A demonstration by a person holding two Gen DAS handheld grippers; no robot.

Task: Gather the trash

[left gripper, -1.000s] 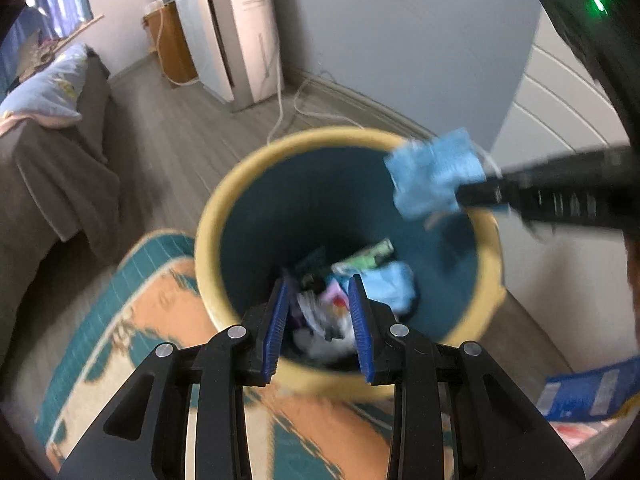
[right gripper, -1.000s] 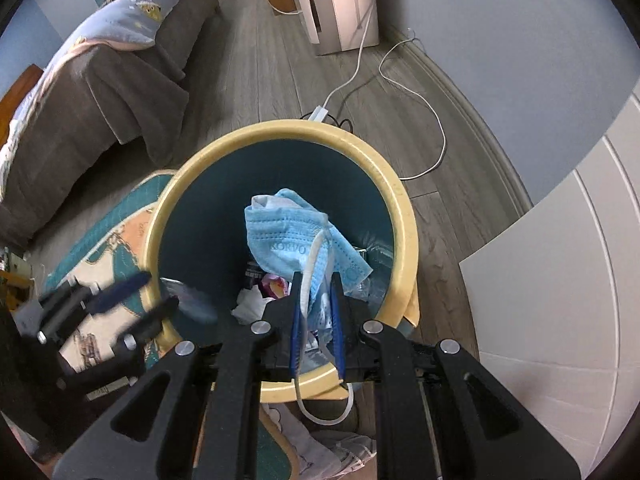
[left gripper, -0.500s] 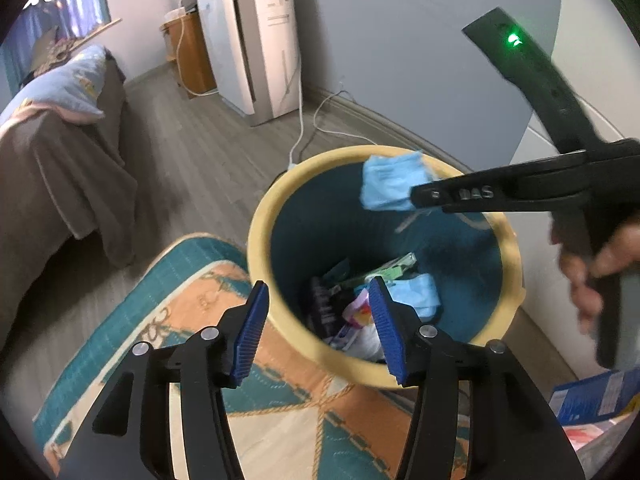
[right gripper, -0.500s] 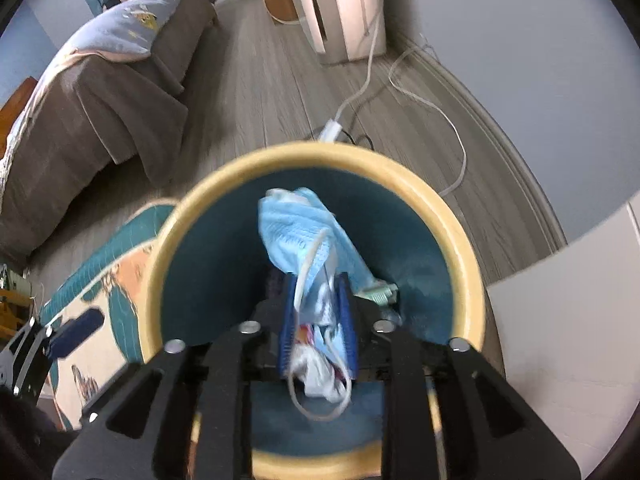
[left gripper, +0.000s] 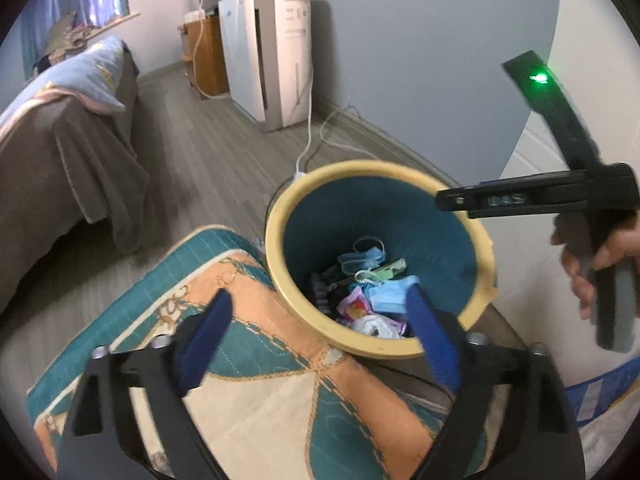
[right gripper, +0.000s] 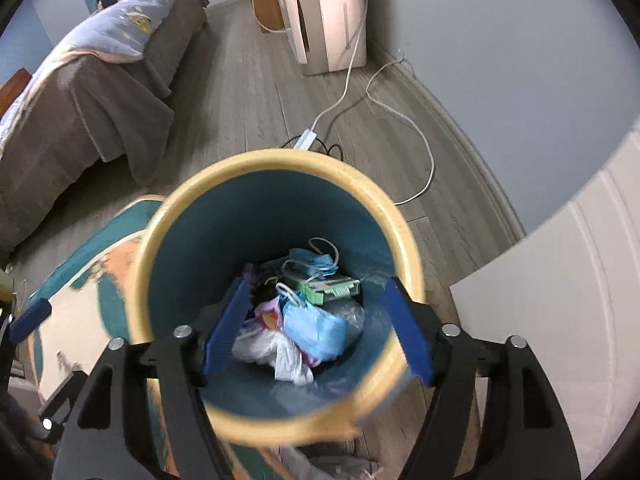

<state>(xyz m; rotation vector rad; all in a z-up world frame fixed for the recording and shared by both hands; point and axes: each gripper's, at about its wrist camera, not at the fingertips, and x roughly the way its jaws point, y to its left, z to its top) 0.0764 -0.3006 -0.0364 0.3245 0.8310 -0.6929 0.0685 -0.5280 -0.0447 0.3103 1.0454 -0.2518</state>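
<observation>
Trash (right gripper: 308,320) lies jumbled, seemingly without common direction, in upright bin (right gripper: 404,236).

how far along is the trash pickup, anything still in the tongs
Done: the yellow bin already holds two blue face masks, a green packet and white plastic. In hand: nothing. The right tongs over the bin and the left tongs above the rug have both just been opening, with nothing between the pads. Left: a blue wrapper at the left view's right edge looks uncollected.
</observation>
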